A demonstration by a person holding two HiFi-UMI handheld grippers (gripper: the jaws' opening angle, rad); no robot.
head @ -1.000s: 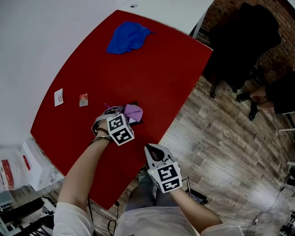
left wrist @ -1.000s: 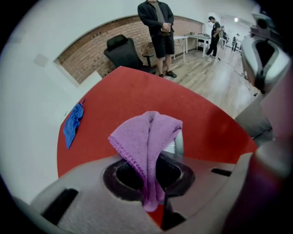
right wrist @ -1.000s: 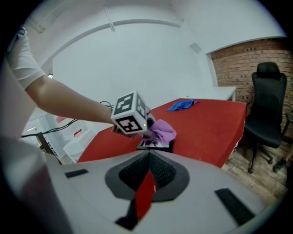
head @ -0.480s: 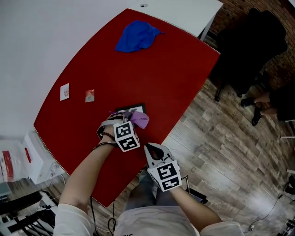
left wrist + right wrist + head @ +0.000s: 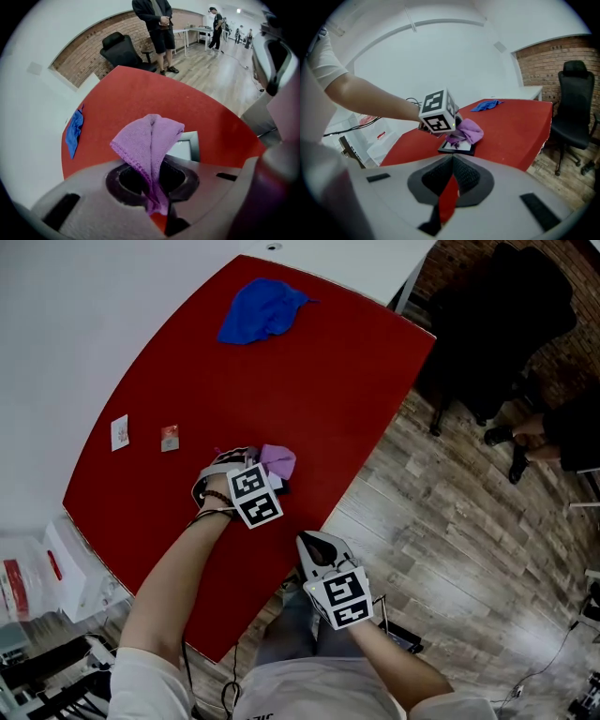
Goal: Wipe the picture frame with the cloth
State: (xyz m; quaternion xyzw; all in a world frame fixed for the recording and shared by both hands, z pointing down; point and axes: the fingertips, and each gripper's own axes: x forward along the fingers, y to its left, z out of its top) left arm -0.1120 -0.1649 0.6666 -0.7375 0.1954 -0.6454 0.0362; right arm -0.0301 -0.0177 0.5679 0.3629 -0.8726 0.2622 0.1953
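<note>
My left gripper (image 5: 266,474) is shut on a purple cloth (image 5: 278,461) and holds it down on the picture frame (image 5: 280,487). Only a dark corner of the frame shows in the head view. In the left gripper view the cloth (image 5: 150,140) stands folded between the jaws, with the frame's glass (image 5: 184,149) behind it on the red table (image 5: 140,103). The right gripper view shows the frame (image 5: 457,147) lying flat under the cloth (image 5: 468,131) and the left gripper's marker cube (image 5: 438,116). My right gripper (image 5: 315,544) hangs shut and empty past the table's near edge.
A blue cloth (image 5: 262,310) lies crumpled at the far end of the red table (image 5: 337,371). Two small cards (image 5: 120,434) (image 5: 170,439) sit near its left edge. A black office chair (image 5: 502,324) stands on the wood floor to the right. A person (image 5: 158,28) stands in the background.
The left gripper has slid the purple cloth over the frame; half a second ago part of the frame showed beside the cloth, now it is almost covered. The right gripper has stayed put.
</note>
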